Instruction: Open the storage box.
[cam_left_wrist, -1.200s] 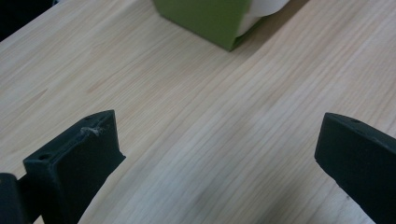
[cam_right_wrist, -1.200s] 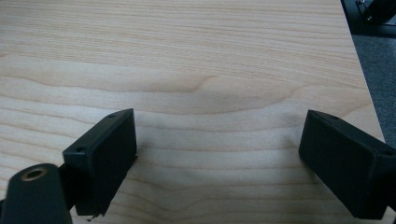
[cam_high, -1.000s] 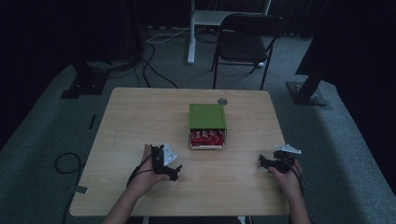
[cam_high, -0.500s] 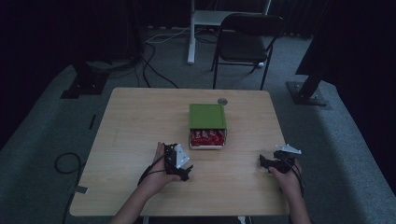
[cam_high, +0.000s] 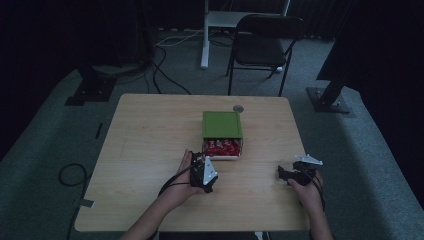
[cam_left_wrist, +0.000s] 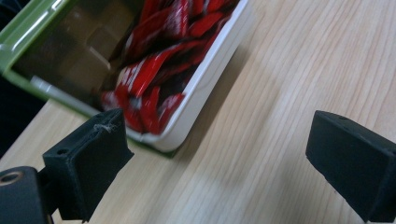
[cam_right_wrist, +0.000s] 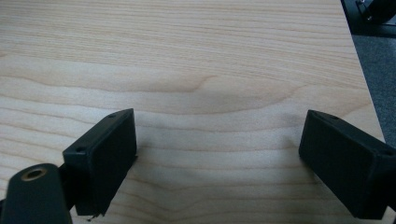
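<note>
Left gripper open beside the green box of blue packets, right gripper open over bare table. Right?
One thing is off: the packets are red, not blue, as the left gripper view shows. The rest holds: the left gripper is open beside the green box, and the right gripper is open over bare table.

Black blocky claw (cam_high: 200, 161) pads, grey three-cornered top plates, trailing black cables, bare forearms.

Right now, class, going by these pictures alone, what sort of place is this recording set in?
Probably a recording studio or lab rather than a home: dark curtains close in the space, cables trail over grey carpet, and a lone wooden table faces an empty folding chair.
</note>
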